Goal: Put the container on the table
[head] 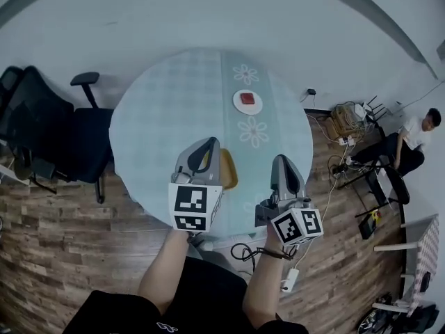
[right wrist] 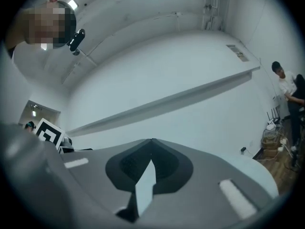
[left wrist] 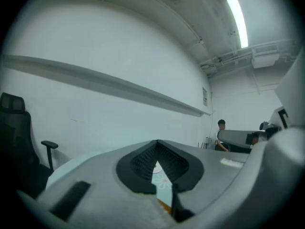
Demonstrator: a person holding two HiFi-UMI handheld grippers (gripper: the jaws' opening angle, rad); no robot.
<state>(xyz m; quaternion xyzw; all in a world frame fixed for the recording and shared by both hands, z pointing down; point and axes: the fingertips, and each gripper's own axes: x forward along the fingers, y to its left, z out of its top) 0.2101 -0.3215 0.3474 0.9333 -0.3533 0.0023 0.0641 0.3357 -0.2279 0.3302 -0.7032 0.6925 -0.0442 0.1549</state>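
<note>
Well, in the head view the round table (head: pixel 153 131) with its pale flowered cloth fills the middle. The likeliest container (head: pixel 247 101), a small white round dish with something red in it, already sits on the table's far half, right of centre. A yellow thing (head: pixel 229 170) lies on the near half, partly hidden behind the left gripper (head: pixel 208 143); I cannot tell whether it belongs to the task. That gripper and the right gripper (head: pixel 281 160) hang over the near edge, well apart from the dish, and carry nothing. Office chairs (head: pixel 49 134) crowd the table's left side. Cables (head: pixel 345 120) and a seated person (head: pixel 416 139) lie off to the right, so the free room is over the tabletop and along its near edge.

From the left gripper view, the left gripper (left wrist: pixel 157 141) has its jaws closed tip to tip and empty. A strip of cloth and a bit of the yellow thing show through the slit below.

From the right gripper view, the right gripper (right wrist: pixel 152 140) is likewise closed on nothing and aimed at a bare wall (right wrist: pixel 181 66).

The dish looks light and stiff, with a glossy rim that may slip. A pinch across the rim, kept level, seems the safest hold. It stands well in from every edge, so there is little risk of nudging it off.
</note>
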